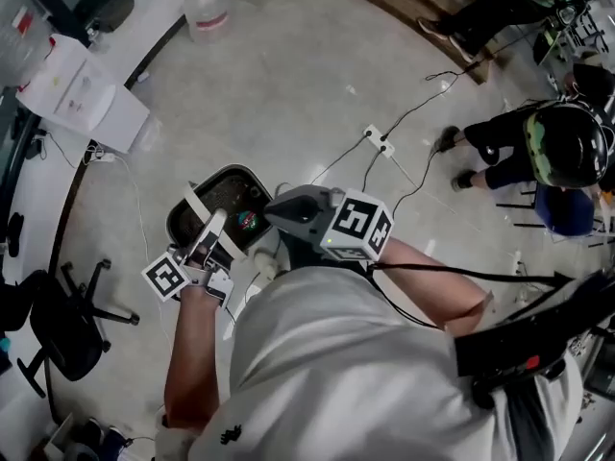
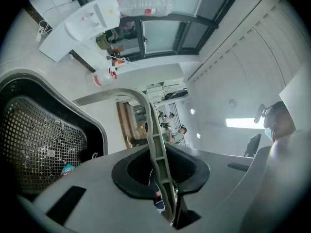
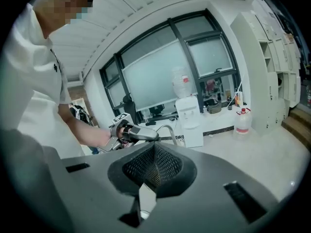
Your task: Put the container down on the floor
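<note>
Container (image 1: pixel 221 190), black mesh, pale handle (image 2: pixel 158 149): held up above the floor (image 1: pixel 288 94). Left tool (image 1: pixel 213 229) clamped narrow on handle; right tool (image 1: pixel 277 213) clamped on mesh wall.

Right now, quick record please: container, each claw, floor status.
container: black mesh bin with a pale handle, held in front of the person
left claw: shut on the handle
right claw: shut on the container, mesh between its jaws
contents: one small coloured item, kind unclear
floor: pale, below; container apparently not yet set down
</note>
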Available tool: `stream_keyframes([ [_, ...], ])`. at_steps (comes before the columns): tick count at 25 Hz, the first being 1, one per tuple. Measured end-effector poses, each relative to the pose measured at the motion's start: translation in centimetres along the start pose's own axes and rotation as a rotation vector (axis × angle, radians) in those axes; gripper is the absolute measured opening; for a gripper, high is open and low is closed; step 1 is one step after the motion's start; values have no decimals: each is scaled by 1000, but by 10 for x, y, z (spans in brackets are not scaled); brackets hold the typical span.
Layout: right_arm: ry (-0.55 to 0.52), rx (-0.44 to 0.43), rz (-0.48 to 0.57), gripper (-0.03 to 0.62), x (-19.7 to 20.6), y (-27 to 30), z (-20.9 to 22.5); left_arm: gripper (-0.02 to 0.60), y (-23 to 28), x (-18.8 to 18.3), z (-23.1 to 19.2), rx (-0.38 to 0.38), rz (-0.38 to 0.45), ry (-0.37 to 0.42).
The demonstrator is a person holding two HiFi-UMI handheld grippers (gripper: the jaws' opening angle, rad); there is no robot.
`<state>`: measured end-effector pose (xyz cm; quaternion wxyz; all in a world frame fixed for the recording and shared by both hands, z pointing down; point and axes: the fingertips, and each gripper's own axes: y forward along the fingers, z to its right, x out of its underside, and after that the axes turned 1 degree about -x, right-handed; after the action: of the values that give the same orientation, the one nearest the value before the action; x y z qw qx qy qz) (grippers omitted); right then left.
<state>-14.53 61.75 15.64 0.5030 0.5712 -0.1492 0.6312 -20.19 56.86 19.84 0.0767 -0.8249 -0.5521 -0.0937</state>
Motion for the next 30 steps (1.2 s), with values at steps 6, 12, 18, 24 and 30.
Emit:
stream_keyframes([
  [6,-22,-36,4,17,-18,1,84,61,62,-41,-25,-43,2,-11],
  [12,-55,-32,14,20,-41,-9,177,61,130,-95,-49,-32,23,27],
  [18,-75,-38,38,65,-61,-13,257,61,194,-153,-69,-19,50,70],
  [24,-41,-57,18,89,-76,11,306,61,237,-212,-101,-29,50,48],
  [30,-17,2,-48,87,-95,56,364,61,269,-268,-145,-35,25,-20],
])
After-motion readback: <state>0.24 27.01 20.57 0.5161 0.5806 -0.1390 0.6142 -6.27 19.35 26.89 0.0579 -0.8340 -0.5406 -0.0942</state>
